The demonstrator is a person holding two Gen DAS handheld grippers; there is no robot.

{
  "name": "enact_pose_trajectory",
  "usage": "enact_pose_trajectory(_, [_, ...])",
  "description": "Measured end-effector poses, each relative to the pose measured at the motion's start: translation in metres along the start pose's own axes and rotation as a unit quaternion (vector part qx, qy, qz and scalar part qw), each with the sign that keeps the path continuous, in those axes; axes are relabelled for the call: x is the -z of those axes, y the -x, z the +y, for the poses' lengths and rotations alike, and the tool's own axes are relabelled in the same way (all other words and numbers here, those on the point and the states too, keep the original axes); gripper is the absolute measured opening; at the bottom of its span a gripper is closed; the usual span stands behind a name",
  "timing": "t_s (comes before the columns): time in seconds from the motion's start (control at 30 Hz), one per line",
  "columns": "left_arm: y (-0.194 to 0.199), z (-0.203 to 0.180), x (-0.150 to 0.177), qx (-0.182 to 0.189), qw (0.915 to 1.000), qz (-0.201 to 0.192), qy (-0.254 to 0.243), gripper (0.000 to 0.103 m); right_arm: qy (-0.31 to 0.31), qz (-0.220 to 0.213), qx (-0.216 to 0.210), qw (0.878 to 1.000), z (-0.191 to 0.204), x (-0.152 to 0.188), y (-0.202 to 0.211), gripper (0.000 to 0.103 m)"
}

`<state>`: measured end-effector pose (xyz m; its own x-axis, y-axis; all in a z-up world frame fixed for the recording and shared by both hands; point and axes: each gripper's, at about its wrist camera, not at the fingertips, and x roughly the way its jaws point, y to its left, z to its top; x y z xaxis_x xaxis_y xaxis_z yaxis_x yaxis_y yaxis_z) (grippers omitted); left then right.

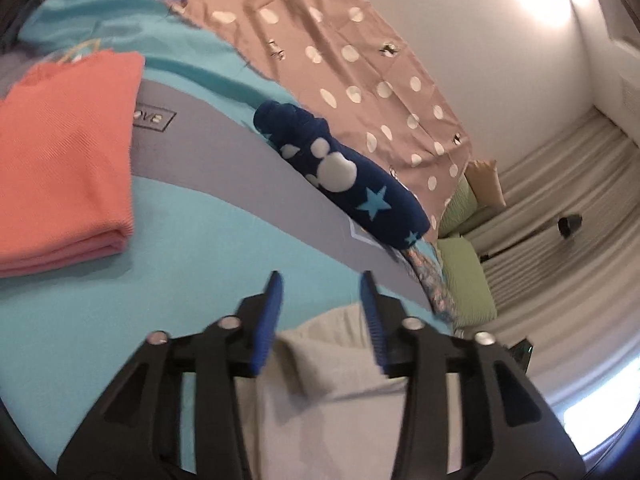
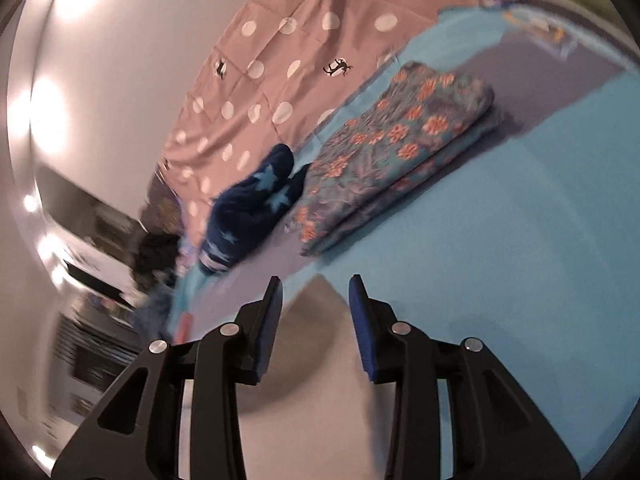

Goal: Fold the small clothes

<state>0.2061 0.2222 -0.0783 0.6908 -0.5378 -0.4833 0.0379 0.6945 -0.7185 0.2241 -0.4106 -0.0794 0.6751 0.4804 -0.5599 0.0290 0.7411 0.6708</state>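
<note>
A pale beige garment (image 1: 340, 392) lies flat on the turquoise and grey bed cover (image 1: 180, 240) right under my left gripper (image 1: 321, 280). The blue pads stand apart with nothing pressed between them. In the right wrist view a corner of the same beige garment (image 2: 320, 380) pokes up between the fingers of my right gripper (image 2: 315, 282), which is open too, its pads clear of the cloth. A folded coral garment (image 1: 64, 168) rests to the left. A navy piece with stars (image 1: 344, 176) (image 2: 252, 204) lies farther back. A folded floral garment (image 2: 392, 148) sits beside it.
A dusty-pink polka-dot fabric (image 1: 340, 52) (image 2: 288, 60) hangs along the bed's far edge against a white wall. Green pillows (image 1: 464, 280) and pale curtains (image 1: 560, 208) lie past the bed's right end. Dark furniture (image 2: 100, 320) shows blurred at the left.
</note>
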Motion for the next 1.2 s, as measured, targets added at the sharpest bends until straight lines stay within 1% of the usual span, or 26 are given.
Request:
enact_pose_trajectory(0.07, [0.013,-0.006,0.007,-0.012,0.9993,0.0,-0.035,0.05,0.027,0.008,0.016,0.999,0.002,0.005,0.001,0.041])
enact_pose_trajectory(0.13, [0.024,-0.017,0.02,-0.043,0.9945,0.011,-0.095,0.051,0.045,0.018,0.026,0.998,0.003,0.01,0.0,0.045])
enact_pose_trajectory(0.17, [0.029,-0.027,0.033,-0.058,0.9881,0.026,-0.14,0.051,0.057,0.028,0.034,0.997,0.005,0.013,-0.003,0.046])
enact_pose_trajectory(0.2, [0.033,-0.032,0.042,-0.065,0.9826,0.039,-0.17,0.054,0.063,0.034,0.037,0.997,0.006,0.015,-0.008,0.047])
enact_pose_trajectory(0.23, [0.031,-0.04,0.052,-0.075,0.9749,0.055,-0.202,0.058,0.072,0.044,0.041,0.996,0.008,0.017,-0.012,0.047])
enact_pose_trajectory(0.27, [0.027,-0.046,0.063,-0.09,0.9651,0.072,-0.235,0.059,0.08,0.052,0.042,0.995,0.009,0.02,-0.017,0.049])
enact_pose_trajectory(0.3, [0.017,-0.054,0.075,-0.12,0.9484,0.094,-0.278,0.06,0.085,0.057,0.042,0.994,0.011,0.022,-0.022,0.051])
enact_pose_trajectory(0.37, [-0.003,-0.059,0.09,-0.173,0.9189,0.124,-0.332,0.06,0.094,0.068,0.042,0.992,0.014,0.027,-0.032,0.052])
enact_pose_trajectory(0.4, [-0.017,-0.061,0.095,-0.197,0.9027,0.132,-0.359,0.063,0.096,0.072,0.045,0.992,0.015,0.029,-0.035,0.052])
enact_pose_trajectory(0.43, [-0.024,-0.064,0.094,-0.202,0.8955,0.126,-0.376,0.066,0.102,0.079,0.052,0.99,0.016,0.03,-0.039,0.052])
enact_pose_trajectory(0.47, [-0.029,-0.065,0.09,-0.202,0.8929,0.119,-0.384,0.066,0.109,0.083,0.059,0.989,0.017,0.032,-0.042,0.052])
enact_pose_trajectory(0.57, [-0.048,-0.067,0.069,-0.242,0.8797,0.09,-0.399,0.066,0.132,0.085,0.076,0.985,0.021,0.031,-0.045,0.052])
enact_pose_trajectory(0.6, [-0.056,-0.066,0.06,-0.249,0.8782,0.082,-0.4,0.066,0.142,0.084,0.086,0.982,0.023,0.03,-0.046,0.052])
enact_pose_trajectory(0.63, [-0.059,-0.064,0.053,-0.249,0.8818,0.077,-0.393,0.066,0.151,0.084,0.095,0.98,0.024,0.029,-0.048,0.052])
enact_pose_trajectory(0.67, [-0.062,-0.063,0.045,-0.247,0.8882,0.073,-0.381,0.066,0.155,0.085,0.099,0.979,0.025,0.027,-0.05,0.052])
enact_pose_trajectory(0.73, [-0.058,-0.059,0.03,-0.232,0.9107,0.057,-0.337,0.066,0.152,0.084,0.1,0.98,0.023,0.024,-0.052,0.052])
enact_pose_trajectory(0.77, [-0.051,-0.055,0.021,-0.218,0.9258,0.043,-0.306,0.066,0.149,0.083,0.099,0.98,0.021,0.023,-0.052,0.052])
enact_pose_trajectory(0.83, [-0.041,-0.05,0.013,-0.195,0.9446,0.029,-0.263,0.066,0.143,0.08,0.094,0.982,0.018,0.022,-0.052,0.052])
enact_pose_trajectory(0.9, [-0.03,-0.04,0.009,-0.153,0.9617,0.031,-0.225,0.068,0.138,0.08,0.087,0.983,0.017,0.021,-0.052,0.052])
enact_pose_trajectory(0.97, [-0.03,-0.032,0.011,-0.123,0.9703,0.05,-0.202,0.068,0.131,0.081,0.078,0.985,0.015,0.019,-0.052,0.052])
enact_pose_trajectory(1.0, [-0.033,-0.027,0.012,-0.114,0.9728,0.066,-0.191,0.068,0.126,0.081,0.072,0.986,0.014,0.017,-0.052,0.052])
enact_pose_trajectory(1.07, [-0.041,-0.02,0.015,-0.106,0.9746,0.088,-0.177,0.066,0.119,0.086,0.06,0.987,0.013,0.013,-0.055,0.052])
enact_pose_trajectory(1.1, [-0.047,-0.016,0.016,-0.097,0.9764,0.098,-0.166,0.061,0.114,0.089,0.053,0.988,0.011,0.011,-0.057,0.052])
enact_pose_trajectory(1.13, [-0.05,-0.014,0.016,-0.089,0.9782,0.099,-0.159,0.046,0.111,0.091,0.048,0.989,0.011,0.009,-0.058,0.052])
enact_pose_trajectory(1.17, [-0.052,-0.013,0.015,-0.073,0.9809,0.1,-0.15,0.035,0.107,0.094,0.039,0.989,0.012,0.007,-0.06,0.052])
enact_pose_trajectory(1.2, [-0.054,-0.012,0.014,-0.056,0.983,0.106,-0.139,0.007,0.107,0.092,0.033,0.989,0.013,0.006,-0.059,0.031])
